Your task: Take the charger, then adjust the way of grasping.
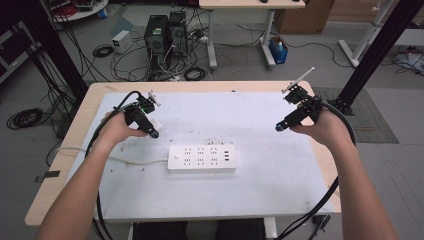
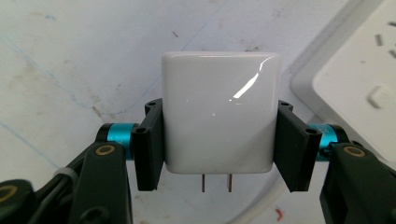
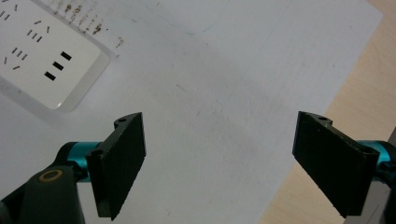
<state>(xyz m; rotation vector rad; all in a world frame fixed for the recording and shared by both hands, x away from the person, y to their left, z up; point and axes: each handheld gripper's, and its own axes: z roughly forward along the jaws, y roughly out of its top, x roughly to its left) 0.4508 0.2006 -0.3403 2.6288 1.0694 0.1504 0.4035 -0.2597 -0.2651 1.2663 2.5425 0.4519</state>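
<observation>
Glossy white plastic catches the light in the left gripper view: a square, round-edged charger plug (image 2: 219,123) sits clamped between the two black jaws of the left gripper (image 2: 219,149), one flat pad pressed to each of its sides, its two metal prongs pointing toward the bottom of the frame. In the high view this left gripper (image 1: 150,127) hangs at centre left, above the matte white sheet (image 1: 280,185) that covers the pale wooden table (image 1: 60,185), with the plug (image 1: 155,123) showing as a small white block at its tip.

Just right of it, near the middle of the high view, lies a long white rectangular power strip (image 1: 201,158) with rows of sockets, its white cord (image 1: 135,161) running off toward the left. A corner of the strip (image 2: 359,79) shows at the right edge of the left gripper view.

Over at the right of the high view, the right gripper (image 1: 281,126) is held above the sheet's edge. In its own view the right gripper (image 3: 219,163) has its ribbed black jaws spread wide with nothing between them, and the strip (image 3: 42,51) lies at upper left.
</observation>
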